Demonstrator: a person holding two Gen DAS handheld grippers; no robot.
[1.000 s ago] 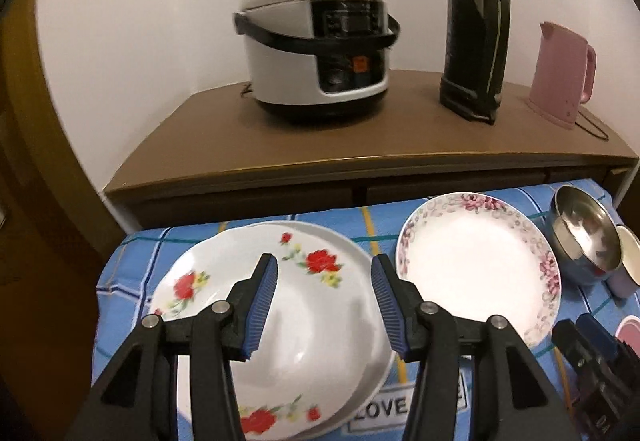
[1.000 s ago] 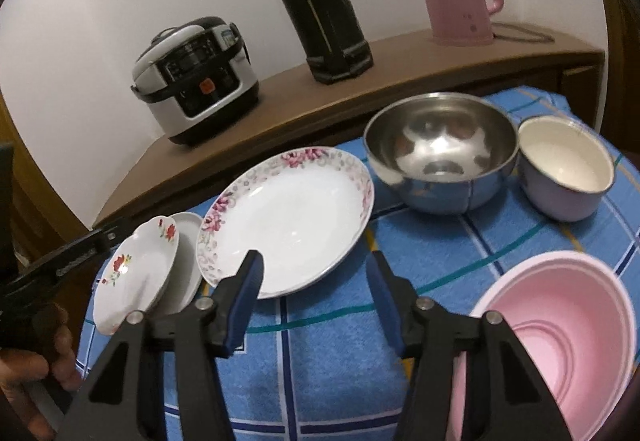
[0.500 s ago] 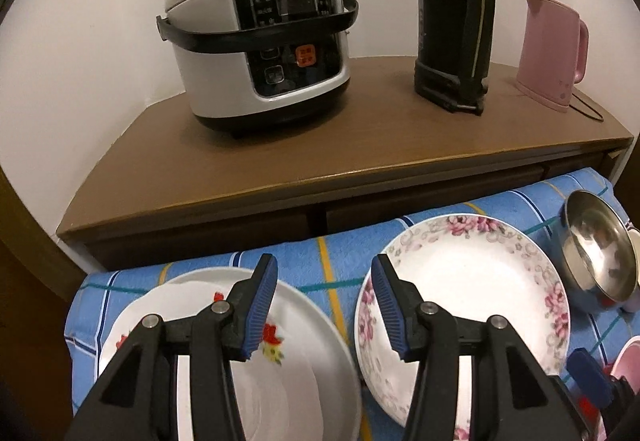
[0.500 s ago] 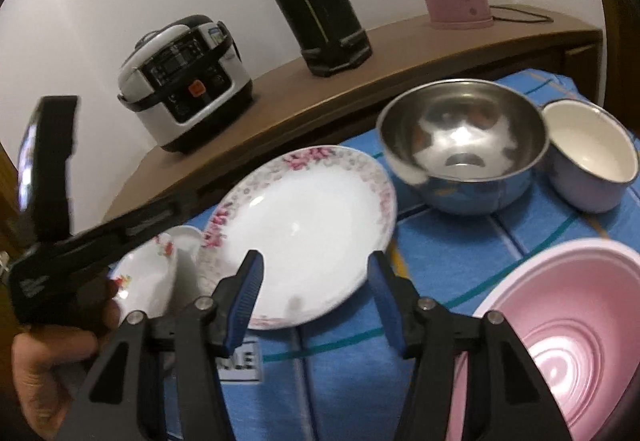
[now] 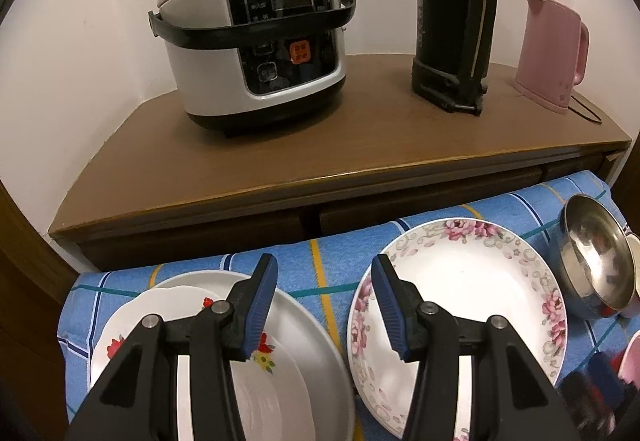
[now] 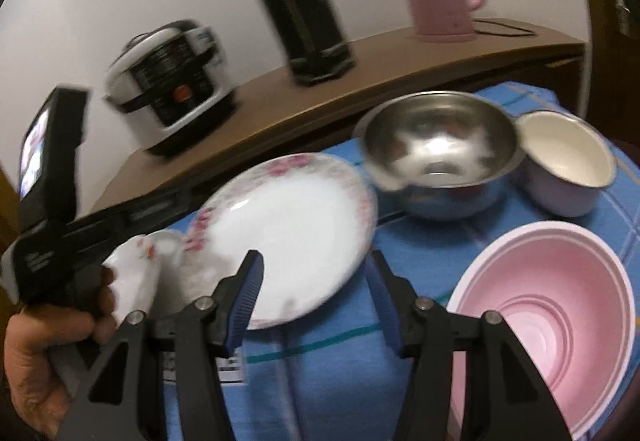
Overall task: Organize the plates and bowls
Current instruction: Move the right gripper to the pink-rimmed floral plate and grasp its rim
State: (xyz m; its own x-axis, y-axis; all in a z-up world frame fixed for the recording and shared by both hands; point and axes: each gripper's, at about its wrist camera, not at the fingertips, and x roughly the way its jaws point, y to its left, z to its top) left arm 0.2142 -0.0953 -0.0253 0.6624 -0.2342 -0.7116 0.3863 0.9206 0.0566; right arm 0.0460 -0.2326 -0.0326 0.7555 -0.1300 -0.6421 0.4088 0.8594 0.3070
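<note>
A red-flowered plate [image 5: 132, 325] lies on a plain white plate [image 5: 312, 353] at the left of the blue cloth. A pink-flowered plate [image 5: 472, 289] lies to their right and shows in the right wrist view [image 6: 296, 217]. My left gripper [image 5: 324, 297] is open and empty above the gap between the plates. My right gripper [image 6: 312, 293] is open and empty above the cloth, just in front of the pink-flowered plate. A steel bowl [image 6: 440, 145], a cream-lined bowl [image 6: 568, 157] and a pink bowl [image 6: 560, 313] stand to the right.
A wooden sideboard [image 5: 360, 145] behind the table carries a rice cooker [image 5: 256, 53], a black flask [image 5: 452, 17] and a pink kettle [image 5: 552, 53]. The left hand-held gripper body [image 6: 48, 177] shows at the left of the right wrist view.
My left gripper has moved forward and right, from over the stacked plates to the gap beside the pink-flowered plate. My right gripper has shifted toward the pink-flowered plate. Both stayed open.
</note>
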